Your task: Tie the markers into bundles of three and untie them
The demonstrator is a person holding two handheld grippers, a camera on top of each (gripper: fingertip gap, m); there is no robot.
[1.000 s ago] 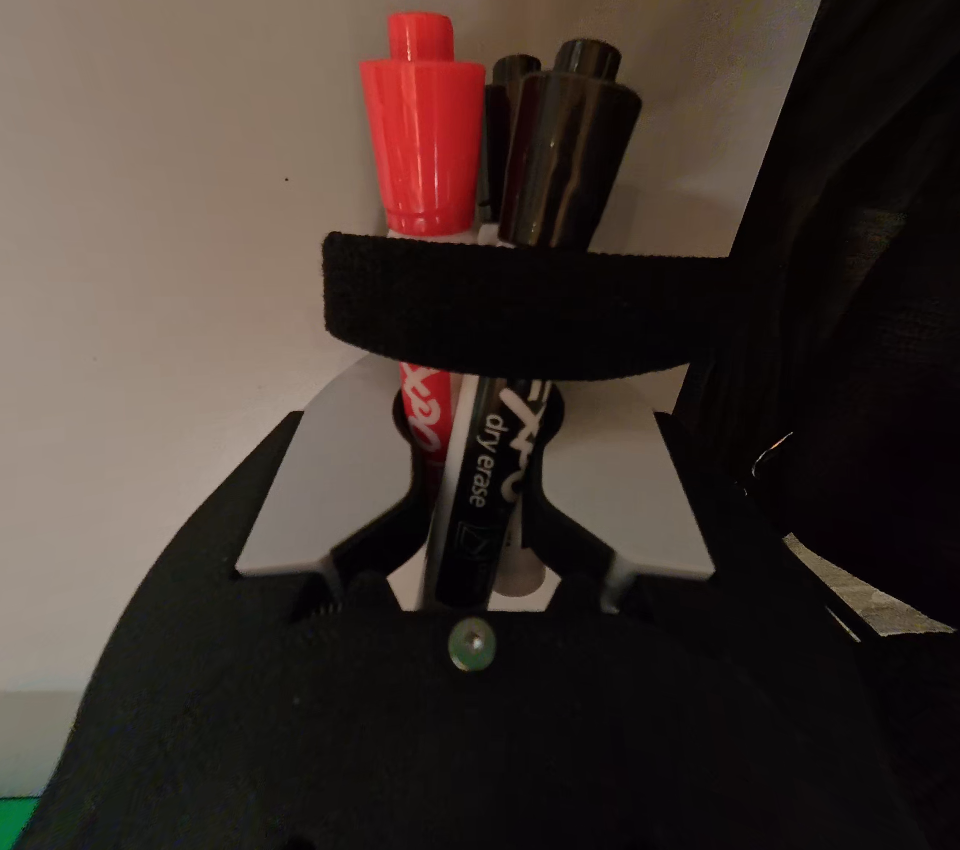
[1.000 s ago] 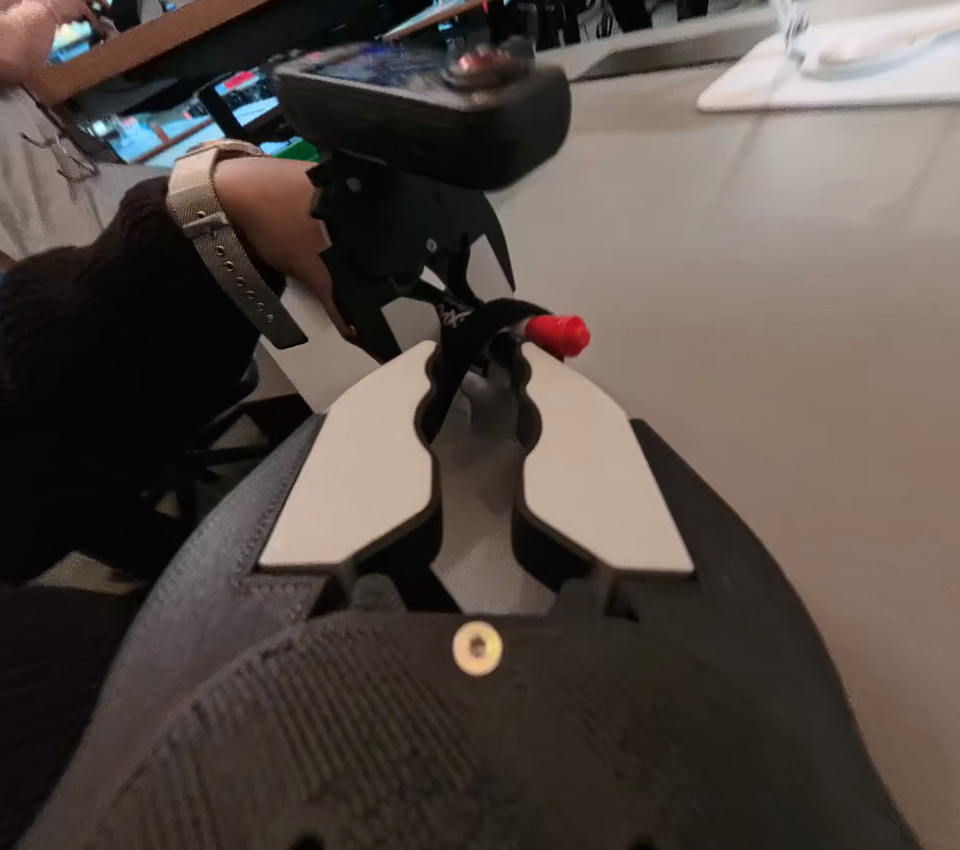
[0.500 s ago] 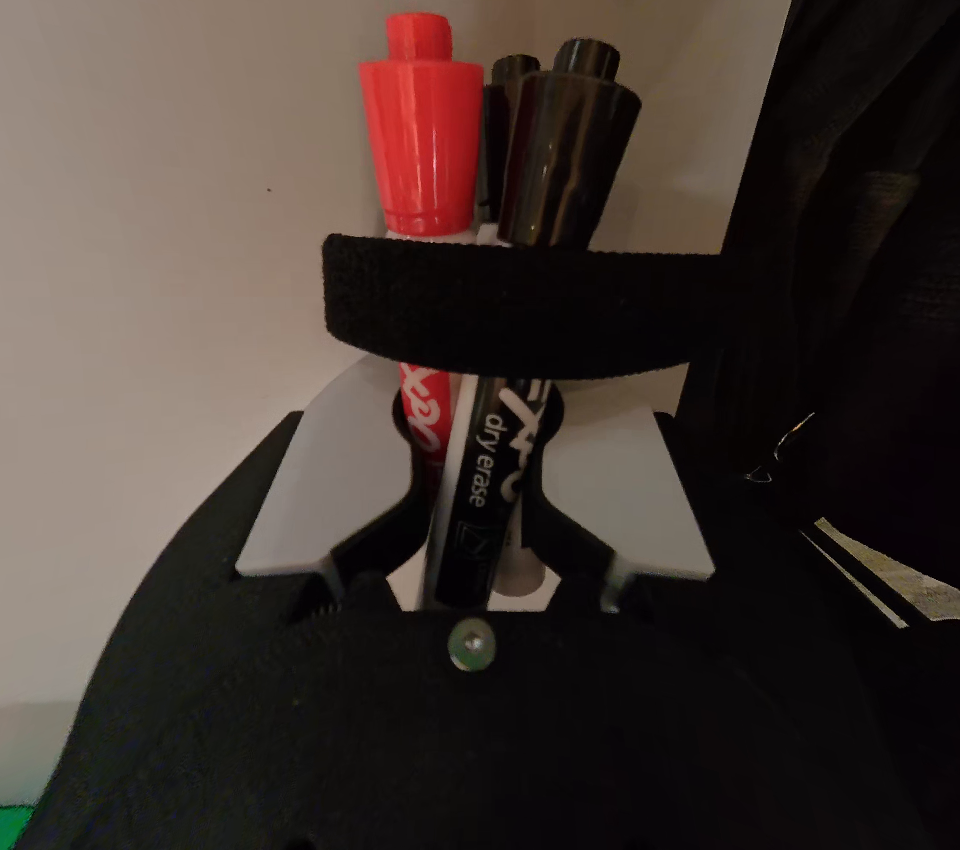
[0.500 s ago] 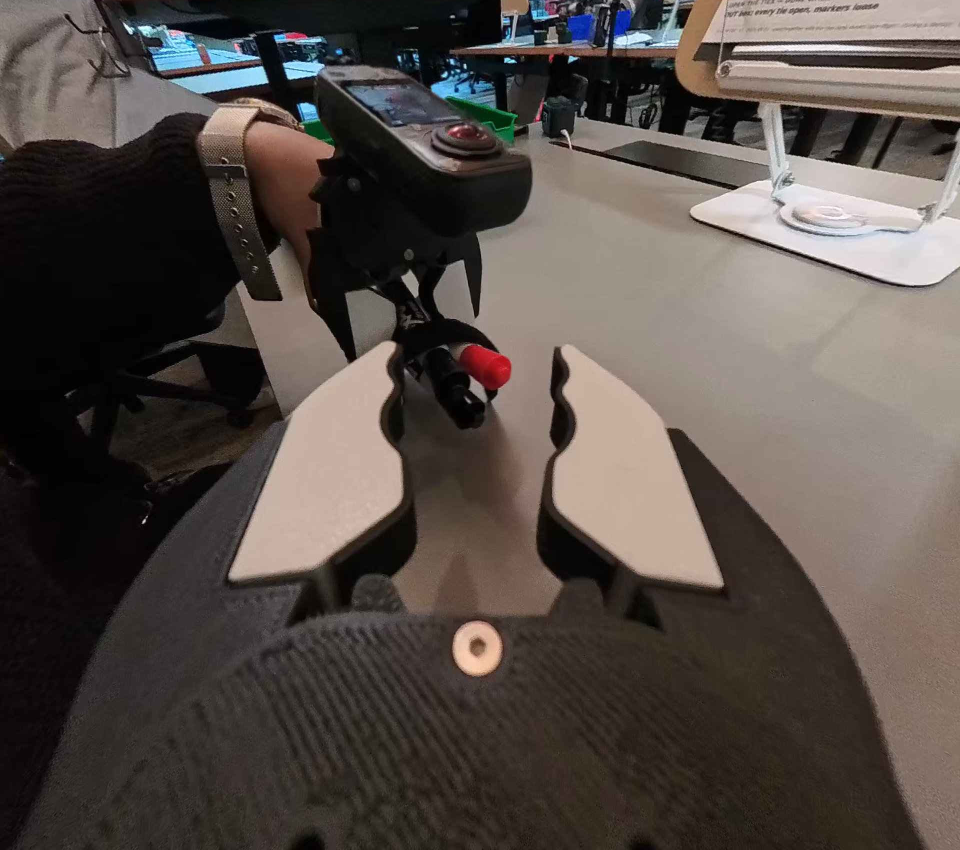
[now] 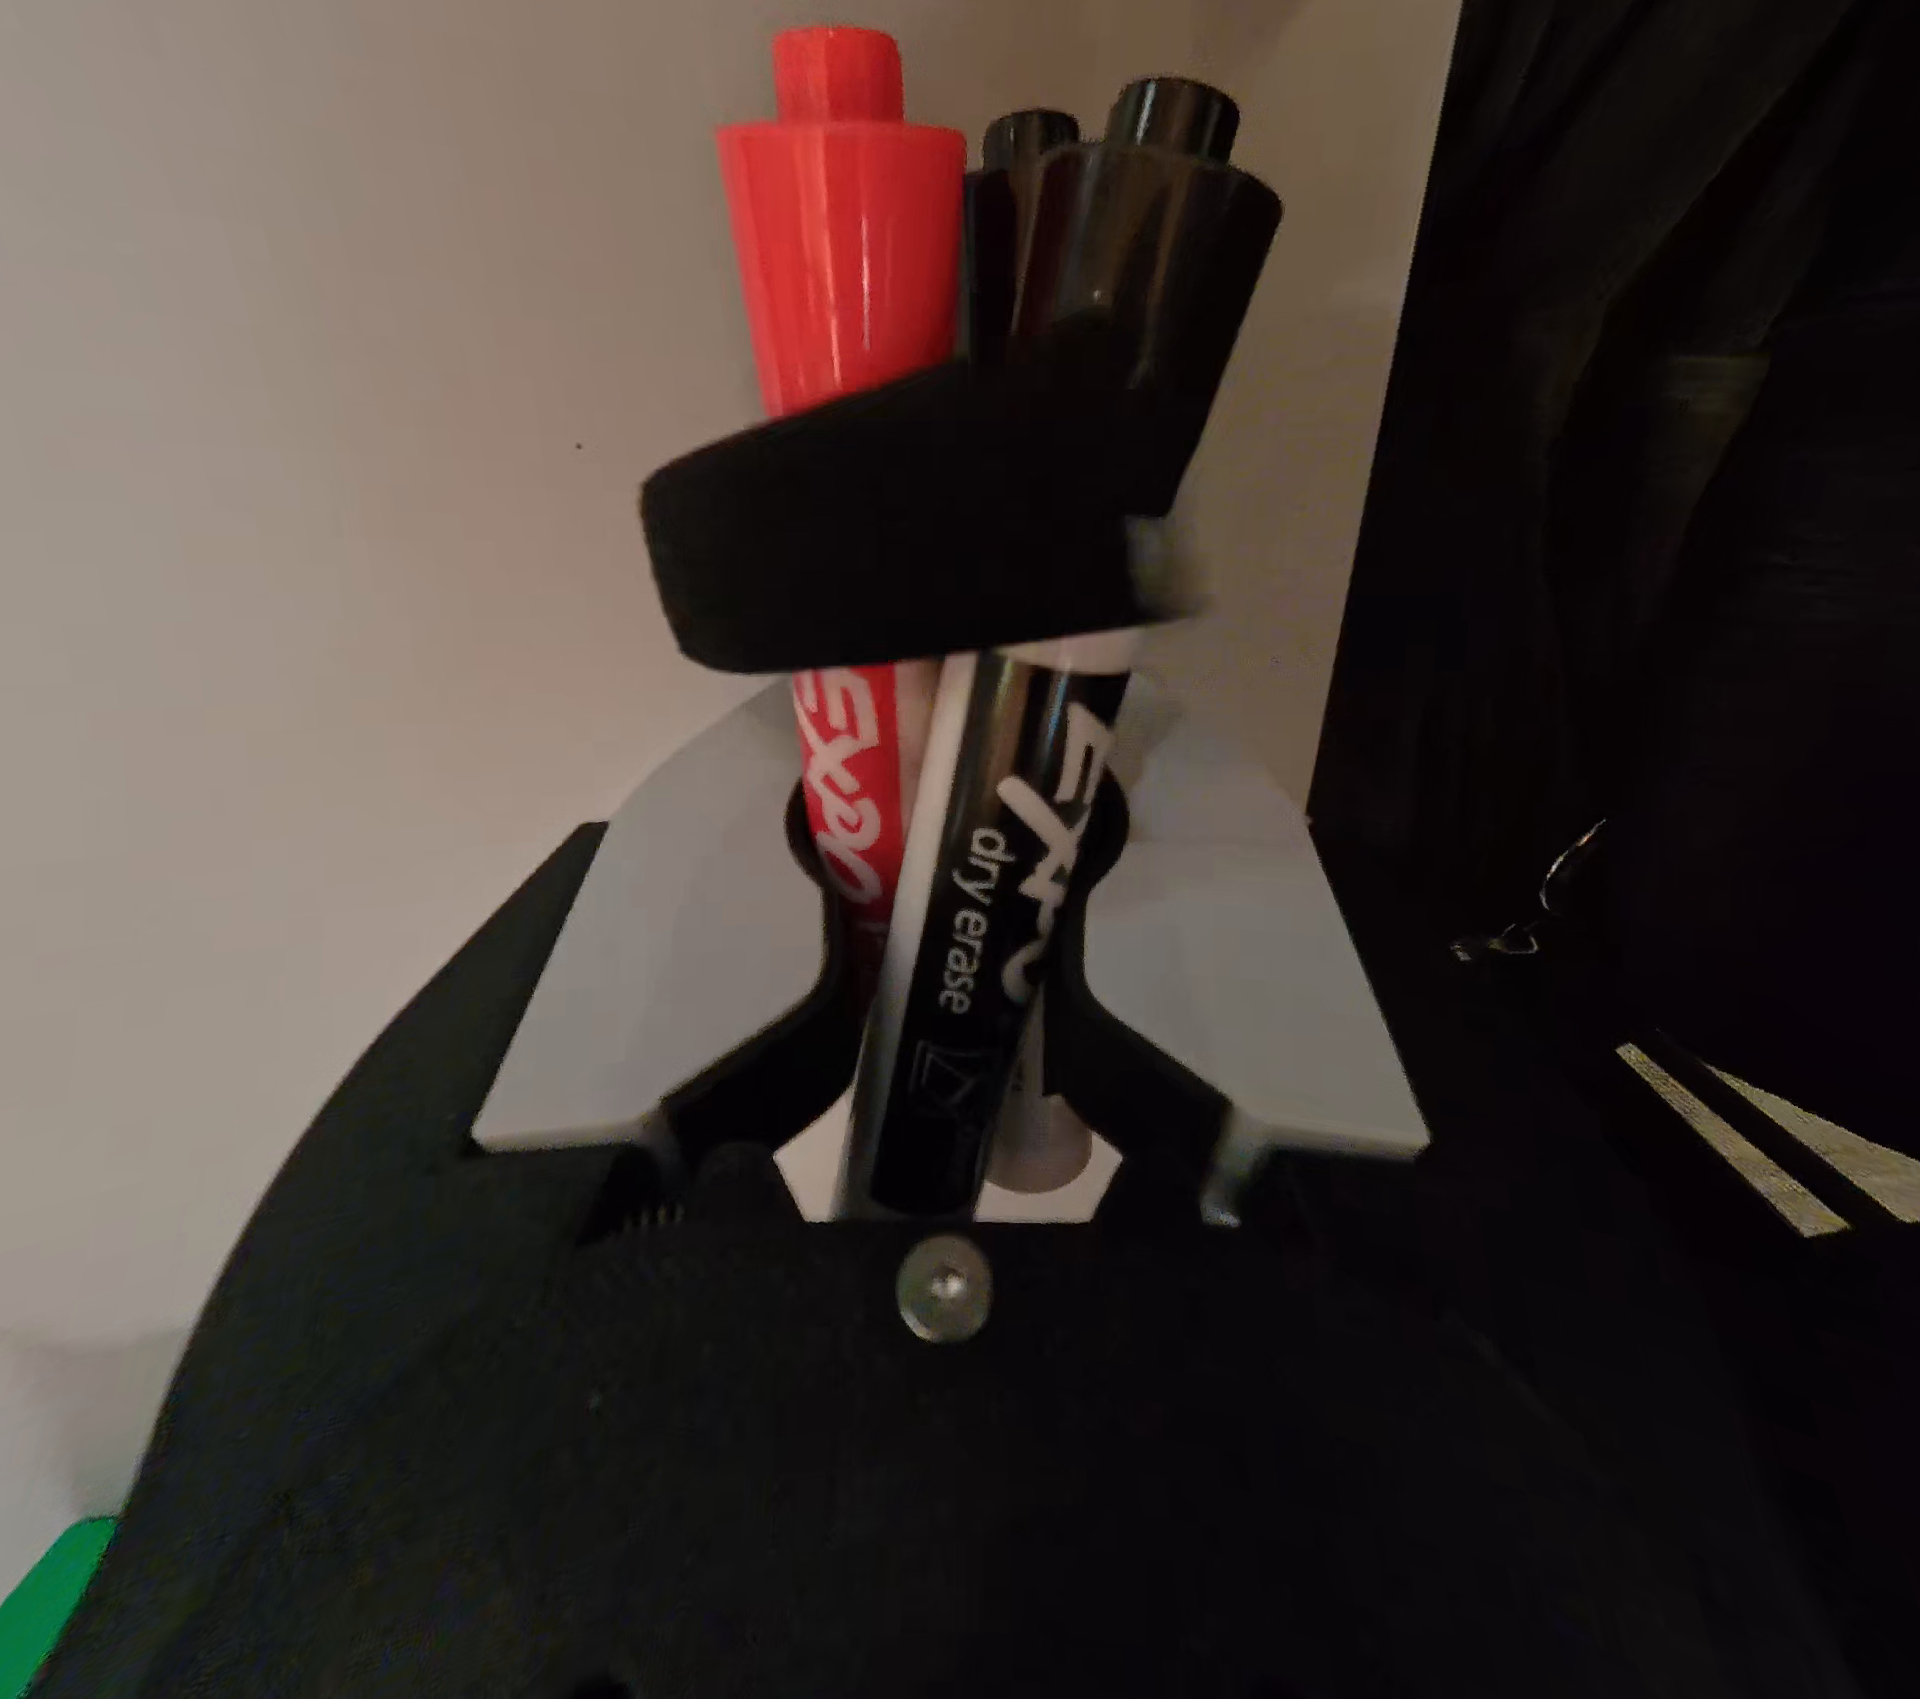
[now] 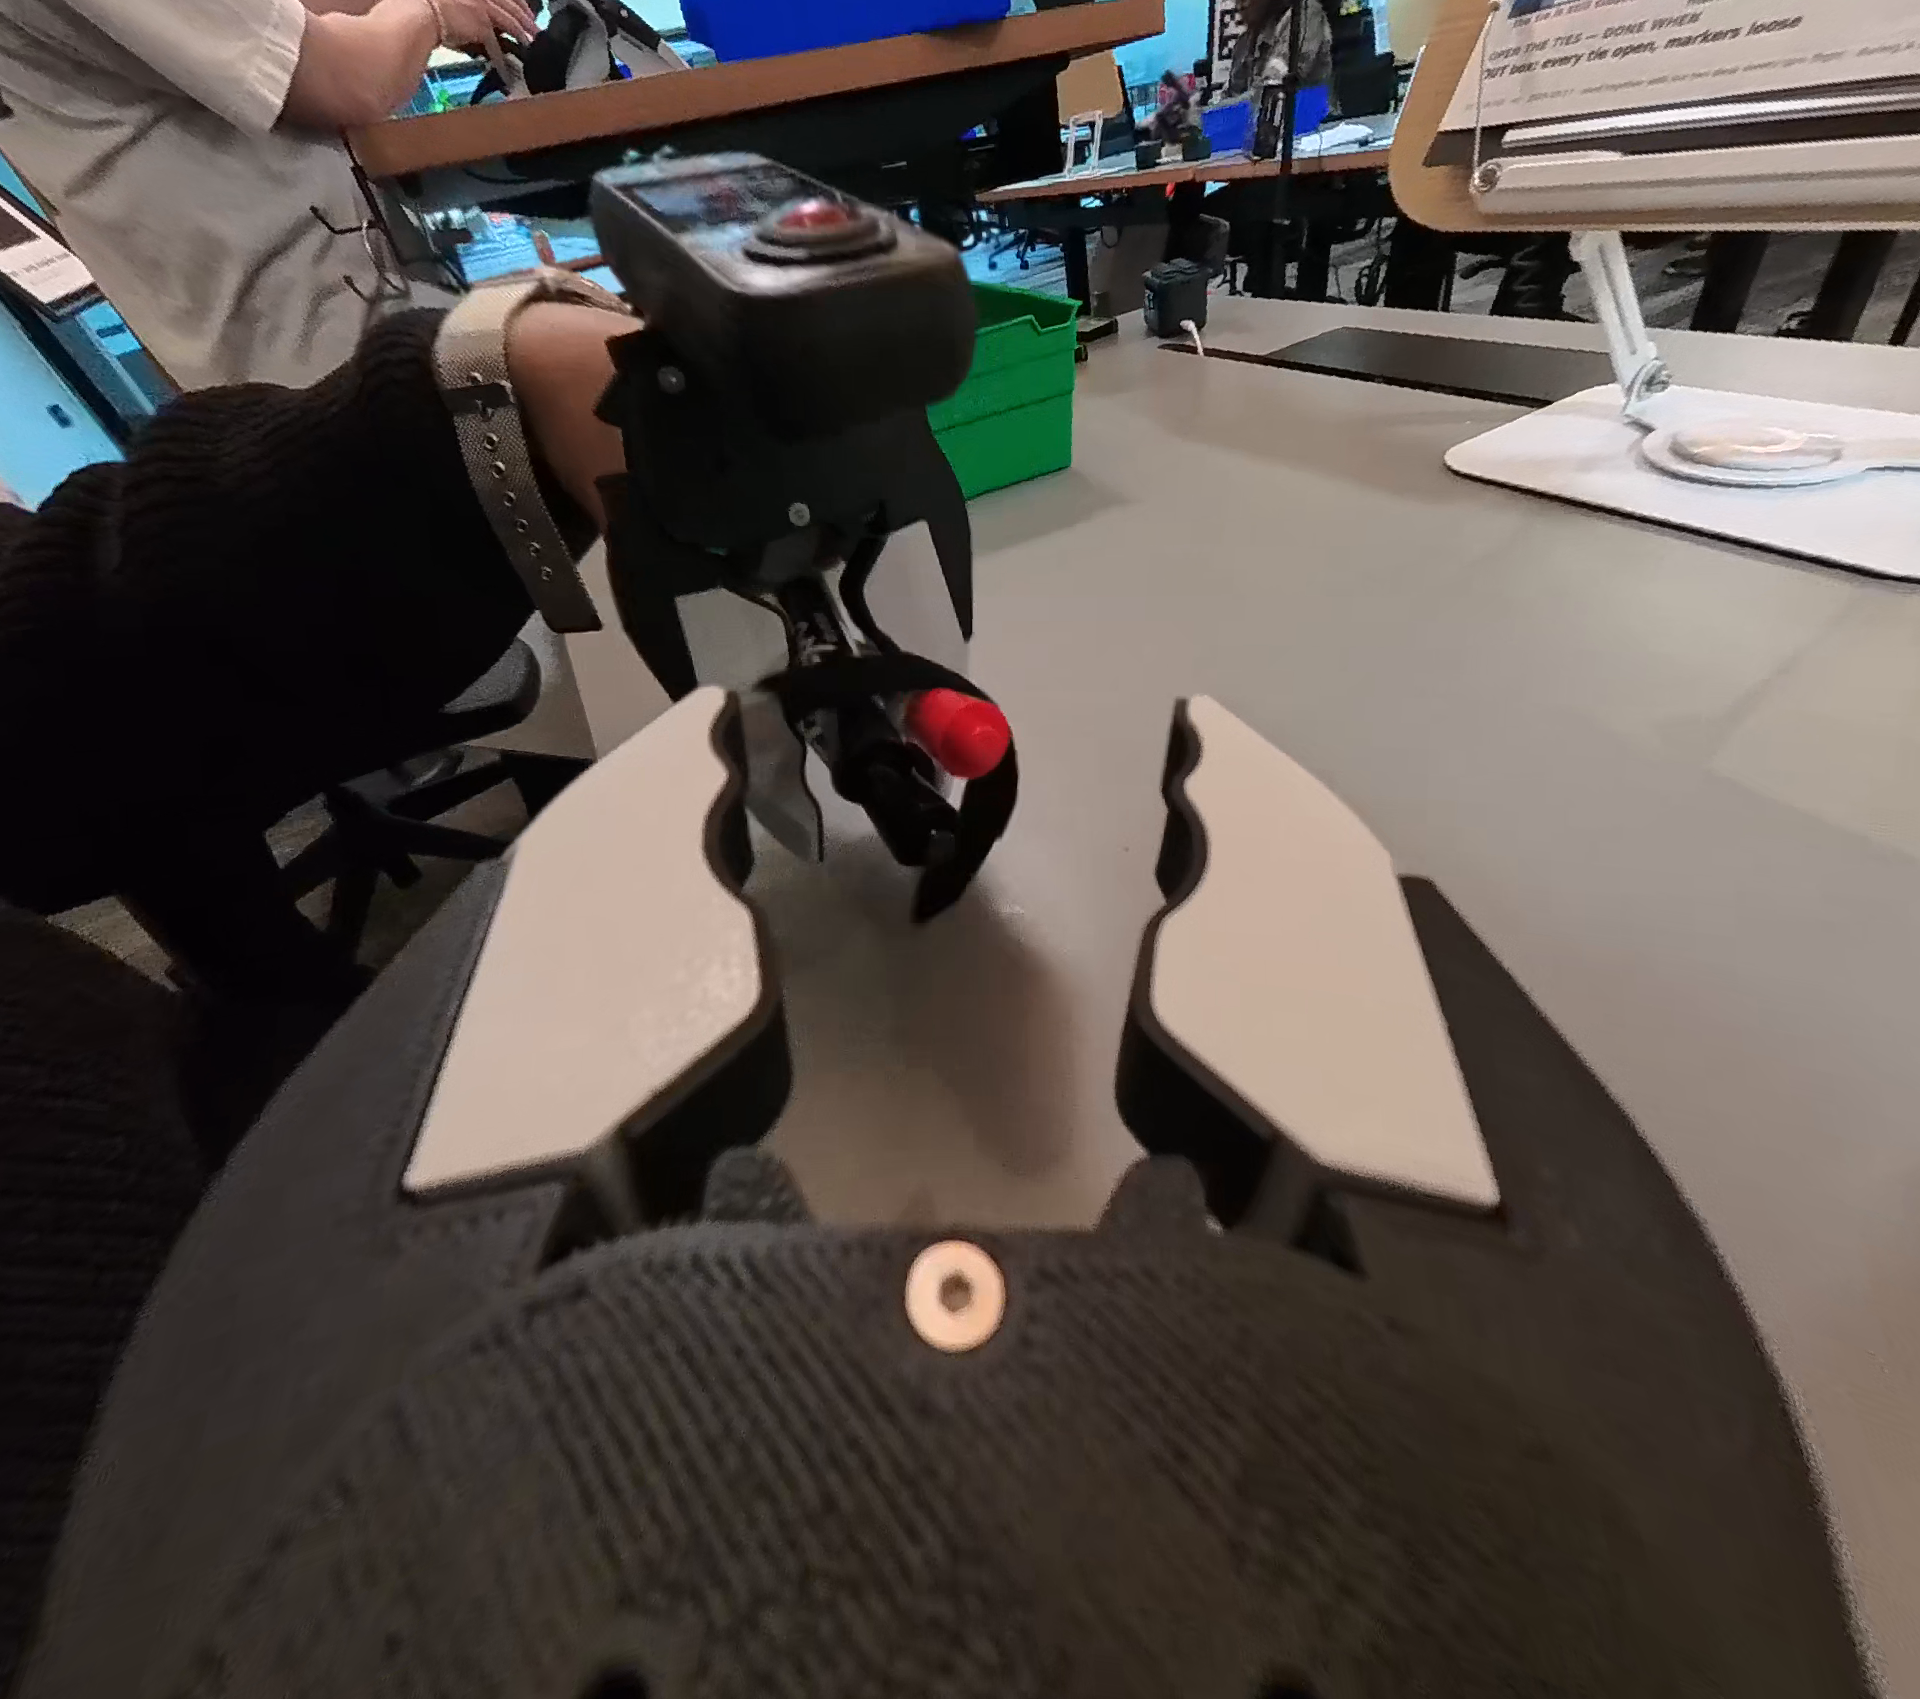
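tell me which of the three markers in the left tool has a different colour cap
The red-capped marker, leftmost in the left wrist view. The other two markers both have black caps. A black strap wraps all three.

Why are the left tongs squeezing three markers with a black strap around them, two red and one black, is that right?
Not quite. The left tongs do squeeze three markers with a black strap around them, but the colours are swapped: one red marker and two black markers. The left wrist view shows the one red cap beside two black caps.
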